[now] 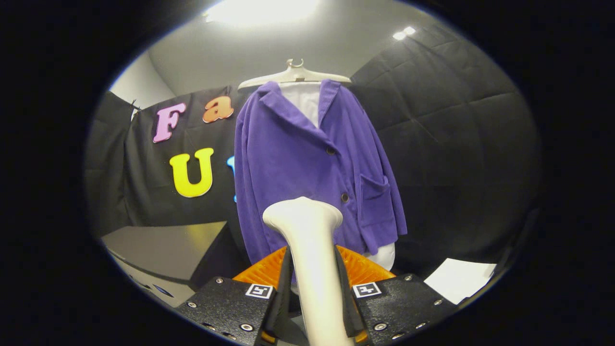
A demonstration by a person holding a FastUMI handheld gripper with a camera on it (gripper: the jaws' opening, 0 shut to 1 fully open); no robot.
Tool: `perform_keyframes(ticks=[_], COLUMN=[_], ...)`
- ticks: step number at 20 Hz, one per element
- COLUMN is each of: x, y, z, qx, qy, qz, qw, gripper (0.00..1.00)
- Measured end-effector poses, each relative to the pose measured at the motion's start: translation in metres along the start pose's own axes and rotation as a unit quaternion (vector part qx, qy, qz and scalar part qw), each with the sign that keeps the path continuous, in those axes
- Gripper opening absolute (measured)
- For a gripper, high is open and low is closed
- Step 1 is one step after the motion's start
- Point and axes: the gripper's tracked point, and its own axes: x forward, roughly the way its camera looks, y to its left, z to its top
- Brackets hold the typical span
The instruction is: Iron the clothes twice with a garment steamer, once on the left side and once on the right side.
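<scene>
Gripping a white, smooth plastic garment steamer [310, 254], the fingers [313, 293] pinch its neck from both sides, one finger pressed on each flank. The steamer's long axis runs straight out from between the fingers, up and forward; its flared head sits at the far end, aimed at the lower front of the garment.

Just beyond the head hangs a purple corduroy jacket [307, 163], buttoned, on a pale plastic hanger [294, 74], with a white shirt [303, 101] showing at the collar and at a cuff below one sleeve. The jacket hangs upright, long axis vertical, one patch pocket beside the button line. The steamer head overlaps the jacket near its bottom hem, close to the button line; whether it touches the cloth cannot be told.

Room: open air on both sides of the jacket, with black quilted cloth wall [447, 125] behind. A grey tabletop [158, 250] lies low to one side, its edge near the jacket's hem. A white sheet [459, 278] lies low on the other side.
</scene>
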Motion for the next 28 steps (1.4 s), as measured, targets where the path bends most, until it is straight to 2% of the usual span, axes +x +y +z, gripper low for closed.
perform_keyframes(ticks=[8, 18, 24, 28], x=[0.025, 0.070, 0.118, 0.155], y=[-0.003, 0.002, -0.013, -0.029], z=[0.126, 0.248, 0.280, 0.270], qx=[0.011, 0.000, 0.002, -0.002], qy=[-0.097, -0.181, -0.187, -0.168], qz=[-0.011, -0.019, -0.042, -0.058], qw=[0.995, 0.983, 0.981, 0.984], gripper=[0.46, 0.46, 0.46, 0.45])
